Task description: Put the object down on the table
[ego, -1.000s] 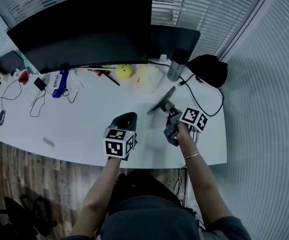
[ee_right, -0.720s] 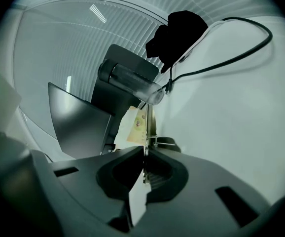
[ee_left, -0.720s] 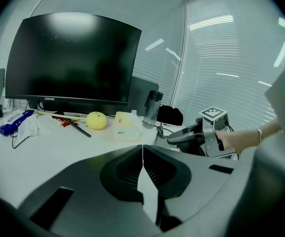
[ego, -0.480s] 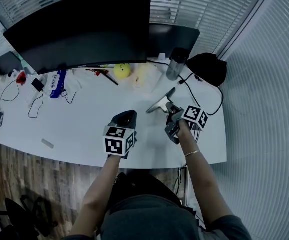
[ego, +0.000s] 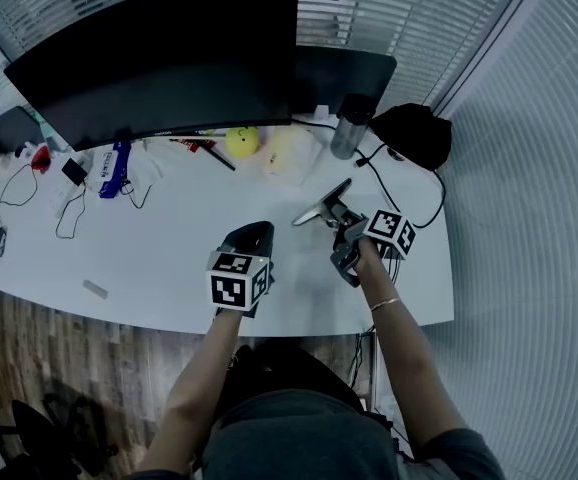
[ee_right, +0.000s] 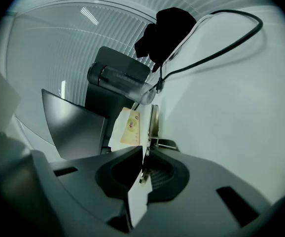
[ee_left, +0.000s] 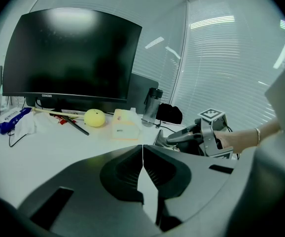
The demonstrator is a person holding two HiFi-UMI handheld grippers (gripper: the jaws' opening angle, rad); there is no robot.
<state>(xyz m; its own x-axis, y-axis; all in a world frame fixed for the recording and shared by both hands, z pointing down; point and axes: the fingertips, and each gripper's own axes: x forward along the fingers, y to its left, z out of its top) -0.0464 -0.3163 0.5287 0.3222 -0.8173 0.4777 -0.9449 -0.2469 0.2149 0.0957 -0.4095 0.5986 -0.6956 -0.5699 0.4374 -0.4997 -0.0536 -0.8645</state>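
R gripper (ee_right: 143, 164) pinched tight on thin metal plate (ee_right: 154, 125), tilted low over table (ego: 169, 238); contact unclear. Prob angled so far edge lands first. L gripper (ee_left: 142, 154) jaws pressed together, empty, parked clear.

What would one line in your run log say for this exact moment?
right gripper: shut on flat metal piece, over white table | left gripper: shut, empty | piece not yet released
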